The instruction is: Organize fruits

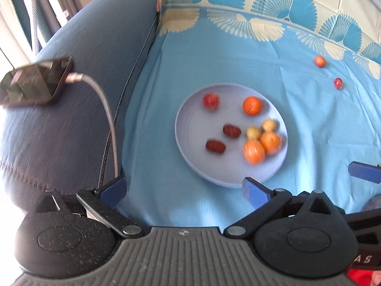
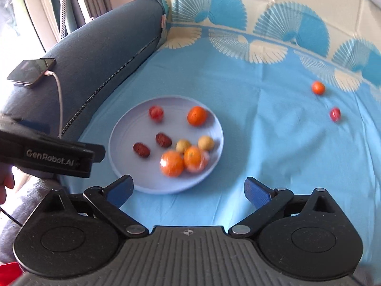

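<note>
A pale lilac plate (image 1: 190, 119) (image 2: 128, 128) lies on the blue cloth. It holds three oranges (image 1: 252, 106) (image 2: 196, 116), two dark red dates (image 1: 215, 146) (image 2: 141, 150), two small yellowish fruits (image 1: 269, 125) (image 2: 206, 142) and a red fruit (image 1: 210, 101) (image 2: 156, 113). Off the plate, far right, lie a small orange (image 1: 319, 61) (image 2: 318, 87) and a small red fruit (image 1: 338, 83) (image 2: 335, 114). My left gripper (image 1: 183, 190) is open and empty, near the plate's front rim. My right gripper (image 2: 189, 190) is open and empty, just right of the plate's front.
A blue sofa armrest (image 1: 83, 95) (image 2: 107, 47) rises at the left, with a phone (image 1: 35, 81) (image 2: 32, 71) and its charging cable (image 1: 104, 104) on it. The left gripper's body (image 2: 47, 152) reaches in at the left of the right wrist view. Patterned cloth covers the back.
</note>
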The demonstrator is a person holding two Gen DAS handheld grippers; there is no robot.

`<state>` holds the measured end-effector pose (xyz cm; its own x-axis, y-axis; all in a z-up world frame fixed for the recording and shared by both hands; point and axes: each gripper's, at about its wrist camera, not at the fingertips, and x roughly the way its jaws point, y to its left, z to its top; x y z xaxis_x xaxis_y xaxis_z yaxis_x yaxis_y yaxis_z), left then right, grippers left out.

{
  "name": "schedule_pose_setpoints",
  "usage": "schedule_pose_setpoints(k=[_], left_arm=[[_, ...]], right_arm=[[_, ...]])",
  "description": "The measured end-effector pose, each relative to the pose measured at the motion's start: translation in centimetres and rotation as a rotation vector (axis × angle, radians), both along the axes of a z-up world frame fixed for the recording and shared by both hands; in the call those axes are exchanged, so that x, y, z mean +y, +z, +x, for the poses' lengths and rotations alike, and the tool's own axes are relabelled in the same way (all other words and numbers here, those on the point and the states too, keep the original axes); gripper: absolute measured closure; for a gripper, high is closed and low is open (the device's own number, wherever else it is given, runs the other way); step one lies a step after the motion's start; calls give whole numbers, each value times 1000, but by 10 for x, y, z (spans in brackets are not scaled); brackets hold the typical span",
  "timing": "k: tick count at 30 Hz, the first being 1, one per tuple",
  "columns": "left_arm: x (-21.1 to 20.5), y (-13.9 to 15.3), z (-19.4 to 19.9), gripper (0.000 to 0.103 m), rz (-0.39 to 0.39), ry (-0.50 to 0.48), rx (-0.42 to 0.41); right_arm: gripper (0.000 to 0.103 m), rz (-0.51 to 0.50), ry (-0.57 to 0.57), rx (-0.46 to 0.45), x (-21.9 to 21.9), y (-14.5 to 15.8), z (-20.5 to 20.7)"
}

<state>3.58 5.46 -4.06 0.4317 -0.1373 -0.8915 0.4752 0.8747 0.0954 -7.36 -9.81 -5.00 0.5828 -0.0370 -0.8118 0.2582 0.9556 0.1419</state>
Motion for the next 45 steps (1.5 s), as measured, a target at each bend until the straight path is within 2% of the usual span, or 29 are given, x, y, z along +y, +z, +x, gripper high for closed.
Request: schedule_pose_setpoints(k=[5,15,21,32,45], left_arm=[[25,18,-41,0,-20,20,-14],[39,58,-98,0,-42,-2,-129],[43,65,-120,0,-50,-8,-143],[45,73,-135,0,-60,-22,-176],[47,70,-132,0,-65,-20,-171]], right_arm=[[3,34,-76,11,6,19,-36],[1,-23,-80,-137,26,61,-99],[1,-41,-79,-189,32,76,-120],[1,-77,-53,-225,45,87,-135],[1,-91,-41,-209,50,86,-130]])
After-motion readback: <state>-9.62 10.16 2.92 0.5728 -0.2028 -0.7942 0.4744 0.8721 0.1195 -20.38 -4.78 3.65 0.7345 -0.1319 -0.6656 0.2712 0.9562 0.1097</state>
